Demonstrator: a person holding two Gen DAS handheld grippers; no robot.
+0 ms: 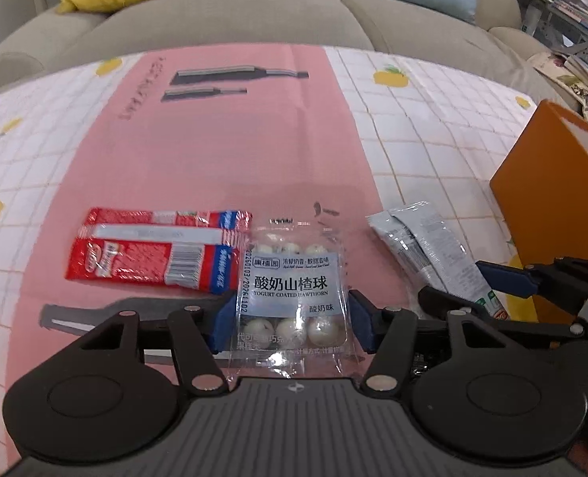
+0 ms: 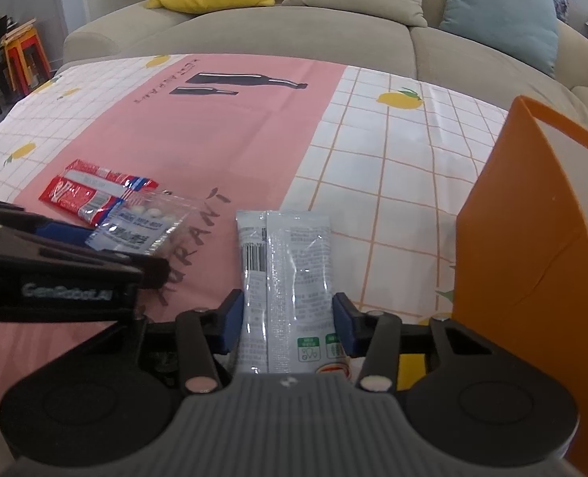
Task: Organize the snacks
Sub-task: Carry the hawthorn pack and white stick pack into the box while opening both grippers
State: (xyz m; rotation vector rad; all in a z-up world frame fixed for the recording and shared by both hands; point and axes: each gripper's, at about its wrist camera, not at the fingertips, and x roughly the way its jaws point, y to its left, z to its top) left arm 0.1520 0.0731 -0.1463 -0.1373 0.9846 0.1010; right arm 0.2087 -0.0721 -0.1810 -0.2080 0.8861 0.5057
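A clear packet of yogurt-coated hawthorn balls [image 1: 292, 278] lies on the pink tablecloth, and my left gripper [image 1: 292, 318] is shut on it, blue pads against its two side edges. A grey-white stick-shaped snack packet [image 2: 286, 262] lies lengthwise to the right, and my right gripper [image 2: 288, 318] is shut on its near end, one pad against each side. The two grippers sit side by side. In the left wrist view the right gripper [image 1: 477, 282] shows at the right edge with the grey packet [image 1: 425, 242] between its fingers. A red packet [image 1: 154, 250] lies flat, left of the clear one.
An orange open-topped box [image 2: 532, 258] stands at the table's right edge, close beside the right gripper. The tablecloth [image 1: 214, 139] has a pink middle with white checked sides. Behind the table is a beige sofa [image 2: 294, 35] with yellow, beige and blue cushions.
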